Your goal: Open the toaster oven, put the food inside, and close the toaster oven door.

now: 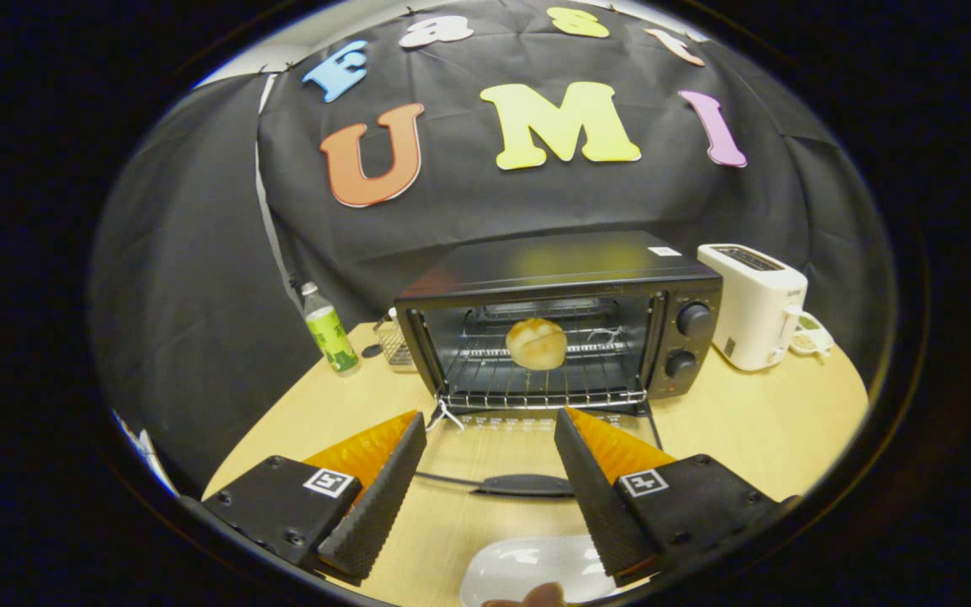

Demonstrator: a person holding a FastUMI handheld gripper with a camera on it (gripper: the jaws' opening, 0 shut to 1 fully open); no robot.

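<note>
At the bottom of the frame the gripper (490, 480) stands wide open and empty over the plate (528, 569), and just beyond, mid-frame, the oven's stiff, likely light glass door (528, 451) lies flat, handle (528, 485) crosswise toward the fingers, best grasped there, the soft bun (536, 343) inside on the rack (544, 384).

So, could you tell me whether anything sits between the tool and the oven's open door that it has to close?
Nothing visible does. The tool is open and empty, and the door lies flat between and just beyond its fingers, handle nearest. The bun sits on the rack inside.
</note>
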